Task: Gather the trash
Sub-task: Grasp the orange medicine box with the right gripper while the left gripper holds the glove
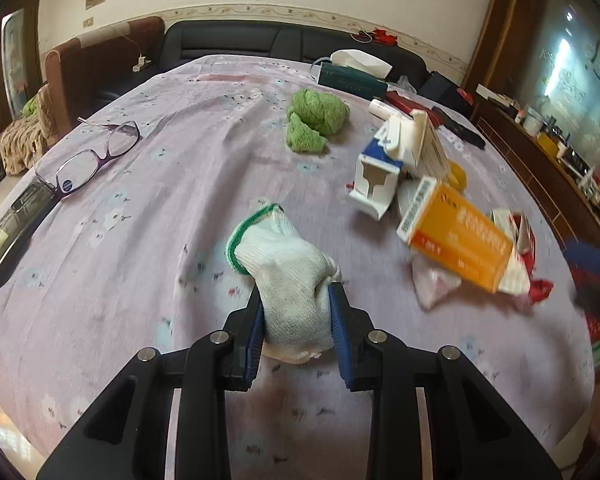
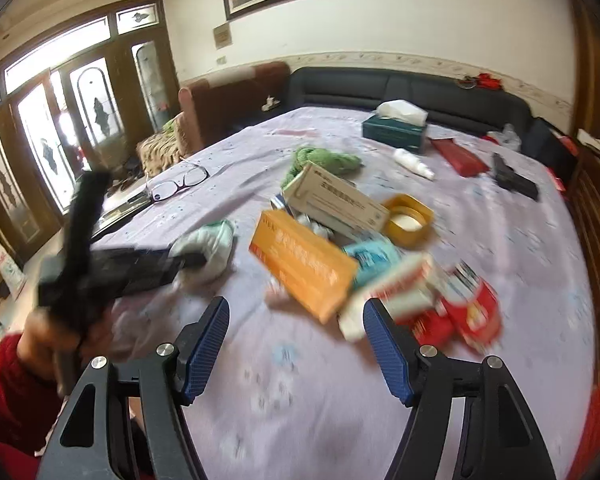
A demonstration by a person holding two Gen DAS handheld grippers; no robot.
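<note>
**On the lilac tablecloth: glove and box pile**

Between my left tongs (image 1: 296, 300) sits a white glove (image 1: 288, 276) with a green cuff, clenched at its finger end, cuff pointing away over the tablecloth (image 1: 140, 280). My right tongs (image 2: 296, 344) hang released, nothing between them. Just beyond their tips lies the trash pile: orange box (image 2: 304, 264), white box (image 2: 336, 200), red wrappers (image 2: 460, 312). Glasses (image 1: 88, 156) and a green cloth (image 1: 316, 120) lie well apart.

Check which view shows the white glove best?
Left wrist view: the white glove sits sharp and centred, pinched between the left tongs, green cuff visible. Right wrist view shows it only small, motion-blurred and partly hidden behind the left tongs.
</note>
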